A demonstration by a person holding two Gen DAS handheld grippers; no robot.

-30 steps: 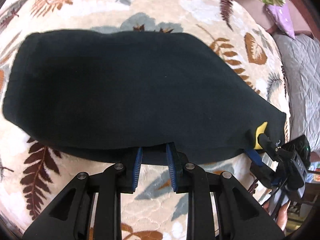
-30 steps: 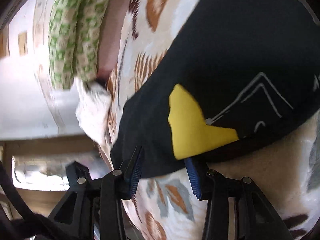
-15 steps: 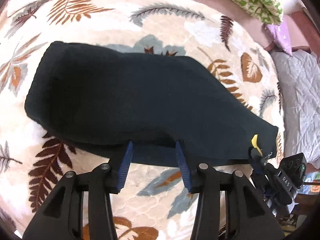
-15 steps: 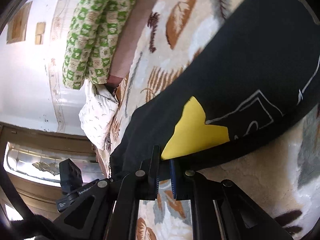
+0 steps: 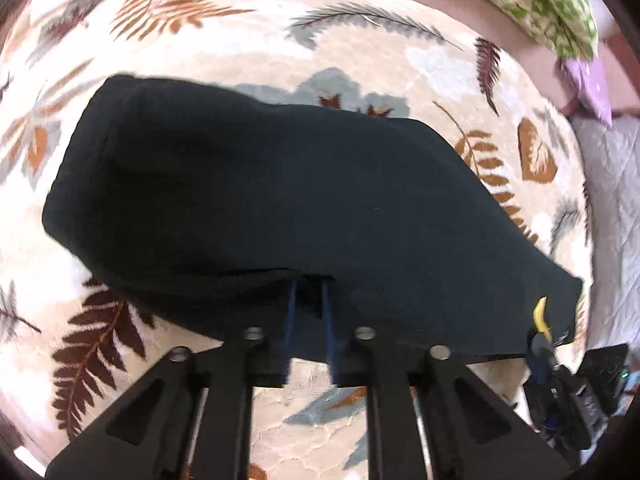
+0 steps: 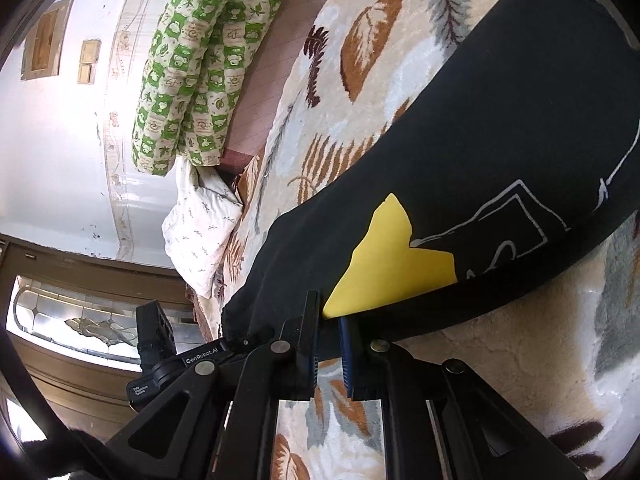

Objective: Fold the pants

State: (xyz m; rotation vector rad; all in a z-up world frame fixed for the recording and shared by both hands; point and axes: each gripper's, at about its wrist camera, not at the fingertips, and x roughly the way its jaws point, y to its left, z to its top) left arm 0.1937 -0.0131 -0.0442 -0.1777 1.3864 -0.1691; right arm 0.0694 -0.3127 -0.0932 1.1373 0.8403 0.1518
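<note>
The black pants (image 5: 280, 200) lie folded along their length on a leaf-patterned blanket (image 5: 280, 40). My left gripper (image 5: 308, 292) is shut on the near edge of the pants around the middle, lifting it slightly. My right gripper (image 6: 328, 320) is shut on the pants (image 6: 500, 140) at the end with a yellow patch (image 6: 384, 264) and white line print. It also shows at the right in the left wrist view (image 5: 540, 344), by the yellow patch (image 5: 541, 312).
A green-patterned quilt (image 6: 200, 60) and a white pillow (image 6: 200, 236) lie at the bed's far side by the wall. A grey quilted cover (image 5: 612, 200) and a purple pillow (image 5: 588, 84) lie to the right.
Both grippers closed on the pants' near edge: the right first, then the left. The left side of the edge now rises a little off the blanket.
</note>
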